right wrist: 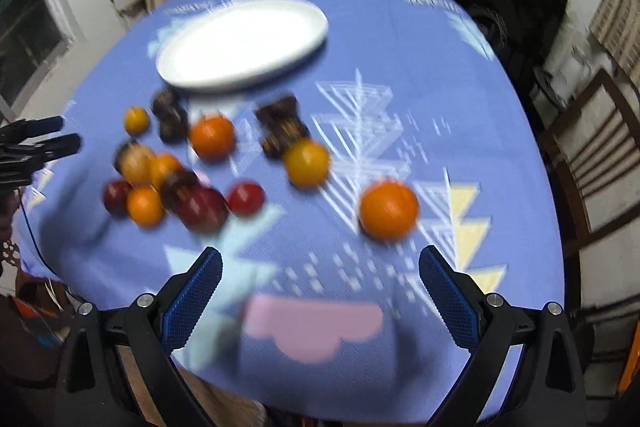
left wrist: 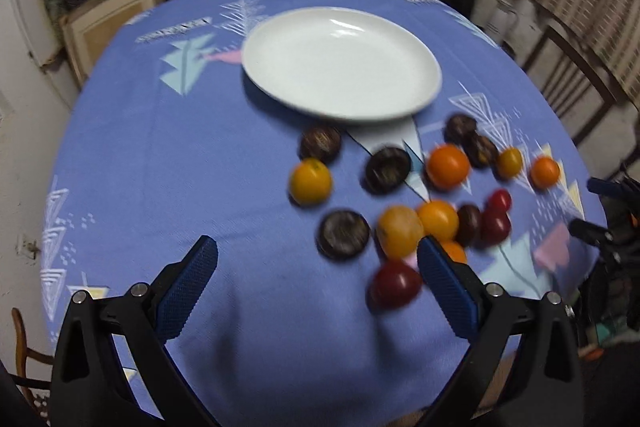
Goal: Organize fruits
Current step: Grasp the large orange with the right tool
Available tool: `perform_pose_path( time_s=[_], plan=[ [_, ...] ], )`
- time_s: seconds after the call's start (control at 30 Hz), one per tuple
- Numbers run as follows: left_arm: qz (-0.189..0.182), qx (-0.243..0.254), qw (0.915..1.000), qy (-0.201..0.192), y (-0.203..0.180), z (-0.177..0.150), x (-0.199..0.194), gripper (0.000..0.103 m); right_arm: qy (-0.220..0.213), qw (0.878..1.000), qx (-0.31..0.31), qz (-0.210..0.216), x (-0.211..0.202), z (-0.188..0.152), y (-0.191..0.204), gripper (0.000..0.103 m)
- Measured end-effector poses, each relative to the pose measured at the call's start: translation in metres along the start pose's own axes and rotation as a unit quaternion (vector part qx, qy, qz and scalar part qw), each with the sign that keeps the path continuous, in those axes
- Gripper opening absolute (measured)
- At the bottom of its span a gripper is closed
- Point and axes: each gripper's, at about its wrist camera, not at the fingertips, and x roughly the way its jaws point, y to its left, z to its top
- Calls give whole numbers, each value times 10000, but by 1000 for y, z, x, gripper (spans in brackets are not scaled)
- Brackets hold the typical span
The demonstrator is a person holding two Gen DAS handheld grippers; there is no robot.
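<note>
Left claw (left wrist: 318, 253), right claw (right wrist: 320, 261) spread, above tablecloth (left wrist: 160, 167).

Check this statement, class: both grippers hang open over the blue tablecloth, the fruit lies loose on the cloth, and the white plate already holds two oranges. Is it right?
One detail is wrong. The white plate holds nothing; the left wrist view shows it bare. Every fruit, like the orange, lies on the blue tablecloth. The left gripper and right gripper do hang with jaws open.

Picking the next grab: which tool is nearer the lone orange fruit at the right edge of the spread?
Right. The right tool hangs open just short of that orange fruit; the left tool is open over the main cluster, well off to its left.
</note>
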Motion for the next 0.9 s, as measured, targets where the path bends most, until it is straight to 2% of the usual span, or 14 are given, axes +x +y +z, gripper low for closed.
perform_pose_path(
  time_s=[0.1,0.2,0.33,0.53,0.63,0.7,0.73,0.9],
  plan=[
    [6,273,9996,83,-12,-10,6,98,137,9998,176,-11,10,-10,-10,99],
    [-42,369,9991,197,-20,-15,14,98,50,9993,299,-209,16,-10,-17,99],
    [7,476,9985,283,-25,-17,20,98,-81,9989,222,-416,25,8,-21,99],
    [46,524,9980,338,-25,-20,23,98,75,9986,53,-525,45,29,-26,97],
    [67,577,9977,362,-28,-20,27,98,251,9988,109,-416,54,32,-31,83],
    [41,617,9974,369,-31,-19,29,98,428,9986,202,-241,61,32,-34,56],
    [32,633,9973,377,-33,-19,31,98,526,9979,243,-303,63,31,-36,48],
    [27,646,9969,449,-38,-18,40,98,546,9966,617,-4,61,29,-49,46]
  ],
)
